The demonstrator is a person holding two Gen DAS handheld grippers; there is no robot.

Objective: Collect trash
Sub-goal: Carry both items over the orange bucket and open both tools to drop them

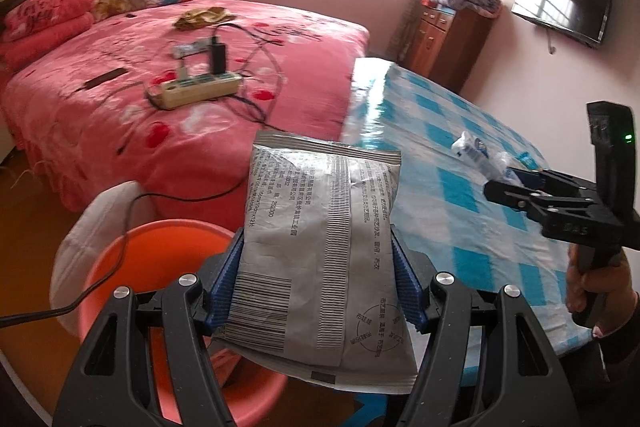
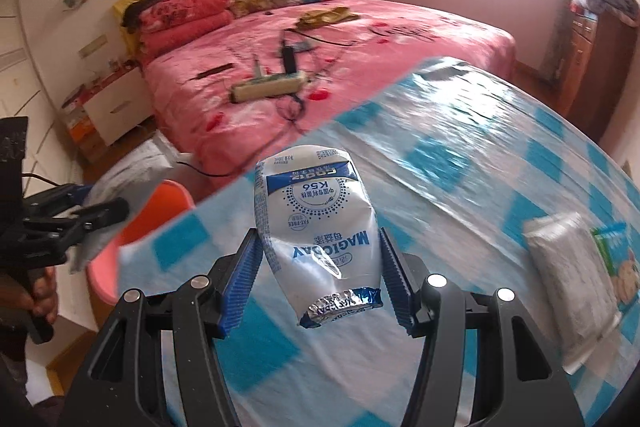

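Beside a pink bed (image 1: 120,99), two tools work; the left tool (image 1: 320,283) grips one grey packet (image 1: 320,247) above an orange bin (image 1: 160,247); the right tool (image 2: 318,279) clasps one white-and-blue pouch (image 2: 316,219) over the checked tabletop (image 2: 480,155), where one more packet (image 2: 568,279) lies.

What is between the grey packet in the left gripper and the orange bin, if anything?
Nothing solid. The grey packet, pinched in the left gripper, hangs partly over the orange bin. Only a thin black cable lies across the bin's open top, to the packet's left.
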